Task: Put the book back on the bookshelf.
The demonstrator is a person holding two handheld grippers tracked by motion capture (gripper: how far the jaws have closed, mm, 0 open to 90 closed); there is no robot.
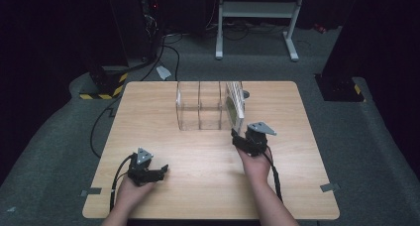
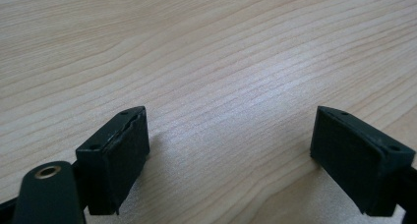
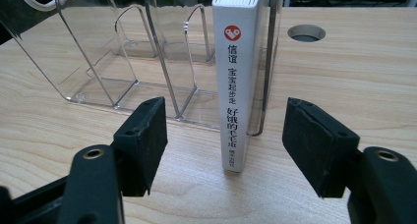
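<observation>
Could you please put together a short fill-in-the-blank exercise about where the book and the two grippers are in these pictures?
1. The white book stands upright in the clear rack's ____ compartment, seen from the person's side.
2. The right gripper's jaws stand ____, one on each side of the book's spine.
3. The left gripper is open over bare ____.

Missing words: rightmost; open; table
</observation>
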